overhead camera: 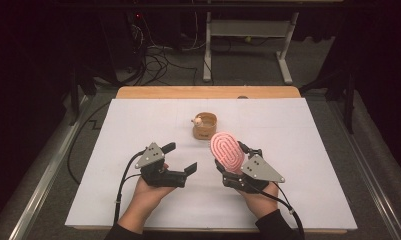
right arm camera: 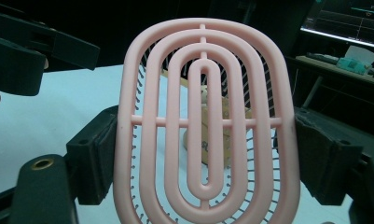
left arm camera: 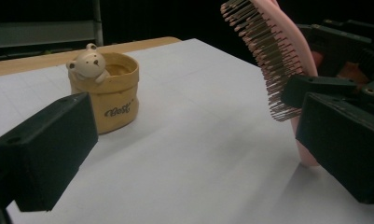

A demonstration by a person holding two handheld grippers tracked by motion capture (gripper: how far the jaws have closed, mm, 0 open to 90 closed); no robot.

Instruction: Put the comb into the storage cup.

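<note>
- High view: right gripper [overhead camera: 231,161], fingers clamped on the sides of a pink hairbrush [overhead camera: 227,151], held clear above the white counter [overhead camera: 313,165]. Left gripper [overhead camera: 179,159], fingers spread and empty, lay well apart to the brush's left. A yellow cup [overhead camera: 205,126] with a bear figure stood just beyond the brush.
- Left gripper view: cup [left arm camera: 111,97] stood beyond the spread fingers, nearer the left one; brush [left arm camera: 278,56], bristles toward the camera, rose above the right one.
- Right gripper view: brush back [right arm camera: 204,126] sat gripped between both fingers [right arm camera: 97,154], upright, cup partly hidden behind it.
</note>
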